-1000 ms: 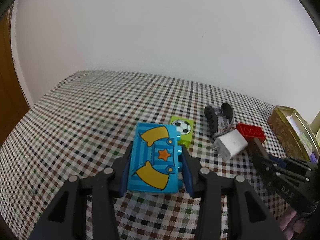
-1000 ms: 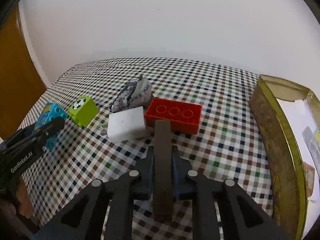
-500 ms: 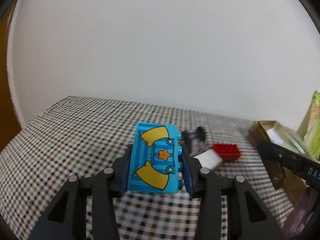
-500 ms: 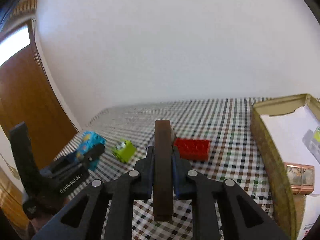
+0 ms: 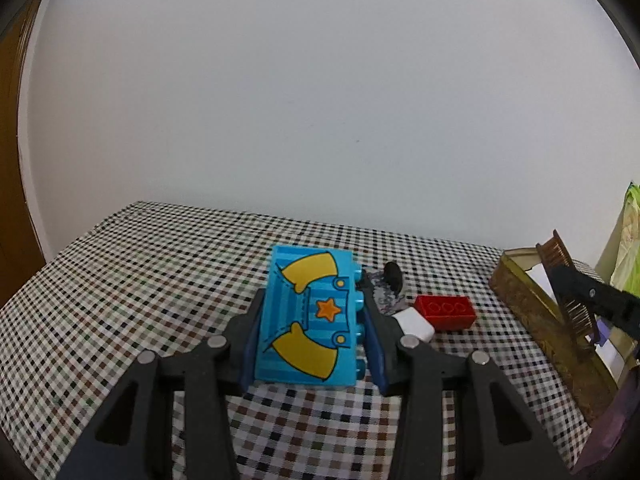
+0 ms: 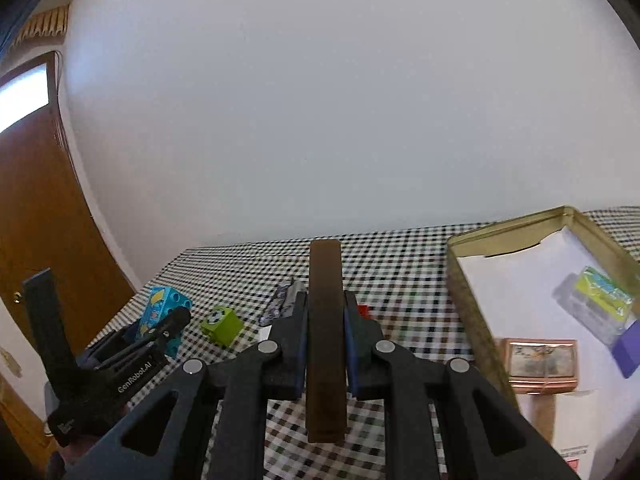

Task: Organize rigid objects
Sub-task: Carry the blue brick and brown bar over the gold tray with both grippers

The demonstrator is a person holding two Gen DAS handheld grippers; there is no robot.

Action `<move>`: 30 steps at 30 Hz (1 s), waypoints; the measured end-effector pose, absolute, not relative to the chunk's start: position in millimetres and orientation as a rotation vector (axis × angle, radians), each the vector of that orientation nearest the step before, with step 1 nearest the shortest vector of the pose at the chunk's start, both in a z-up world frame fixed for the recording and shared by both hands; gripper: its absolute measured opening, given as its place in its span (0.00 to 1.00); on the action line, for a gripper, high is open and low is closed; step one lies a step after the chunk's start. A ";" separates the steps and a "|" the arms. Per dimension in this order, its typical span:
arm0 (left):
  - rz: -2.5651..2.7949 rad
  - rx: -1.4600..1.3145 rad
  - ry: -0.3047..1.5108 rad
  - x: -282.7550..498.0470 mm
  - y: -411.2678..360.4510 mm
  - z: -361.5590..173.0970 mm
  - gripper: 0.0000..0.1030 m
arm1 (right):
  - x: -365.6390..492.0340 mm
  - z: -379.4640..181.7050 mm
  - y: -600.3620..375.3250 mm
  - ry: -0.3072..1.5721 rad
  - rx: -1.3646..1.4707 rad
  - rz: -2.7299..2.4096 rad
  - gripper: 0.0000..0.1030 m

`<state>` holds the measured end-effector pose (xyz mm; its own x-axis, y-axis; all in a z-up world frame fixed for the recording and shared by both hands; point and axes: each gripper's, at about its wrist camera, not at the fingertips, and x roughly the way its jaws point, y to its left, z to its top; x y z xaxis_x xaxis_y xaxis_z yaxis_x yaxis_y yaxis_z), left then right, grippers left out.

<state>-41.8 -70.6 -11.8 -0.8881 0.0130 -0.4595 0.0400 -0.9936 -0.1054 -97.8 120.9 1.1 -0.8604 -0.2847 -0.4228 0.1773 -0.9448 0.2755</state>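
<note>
Carrying two items above the checked table [image 5: 132,280]: the gold tin [image 6: 472,280] sits at the right, lid off. Left gripper [image 5: 314,334] is clamped on the blue block [image 5: 310,320]; right gripper [image 6: 325,322] pinches a brown comb [image 6: 325,320] edge-on, near the tin. Red brick [image 5: 445,312], white plug [image 5: 414,323], green cube [image 6: 222,322] lie mid-table. Risk: the thin comb could pivot in its narrow grip, or clip the tin rim on lowering.
</note>
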 end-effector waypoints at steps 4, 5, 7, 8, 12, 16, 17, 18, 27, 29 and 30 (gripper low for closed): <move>-3.020 0.723 0.172 -39.6 -60.5 -11.4 0.41 | -90.8 0.9 122.4 -0.308 0.670 -2.817 0.17; -3.024 0.732 0.179 -40.6 -55.7 -11.7 0.41 | -90.5 0.9 125.5 -0.303 0.666 -2.819 0.17; -3.021 0.743 0.162 -45.7 -51.5 -15.1 0.41 | -88.6 1.9 131.7 -0.303 0.658 -2.821 0.17; -3.019 0.747 0.151 -45.9 -47.5 -15.6 0.41 | -86.9 1.8 134.2 -0.307 0.652 -2.819 0.17; -3.030 0.753 0.152 -44.7 -34.3 -16.5 0.41 | -78.8 7.3 143.6 -0.325 0.616 -2.829 0.17; -3.040 0.754 0.123 -46.1 -18.6 -16.3 0.41 | -73.9 10.3 156.1 -0.335 0.580 -2.836 0.17; -3.047 0.754 0.128 -46.4 -14.5 -15.9 0.41 | -71.4 10.9 160.5 -0.339 0.569 -2.838 0.17; -3.050 0.756 0.131 -44.8 -10.5 -13.8 0.41 | -70.4 10.7 163.8 -0.341 0.562 -2.841 0.17; -3.122 0.769 0.087 -38.6 40.7 -8.2 0.41 | -46.8 14.6 214.2 -0.382 0.494 -2.914 0.17; -3.137 0.767 0.080 -35.6 49.5 -4.3 0.41 | -42.7 13.8 229.5 -0.386 0.497 -2.942 0.17; -3.145 0.766 0.080 -35.4 53.2 -2.8 0.41 | -40.7 14.3 236.0 -0.385 0.493 -2.955 0.17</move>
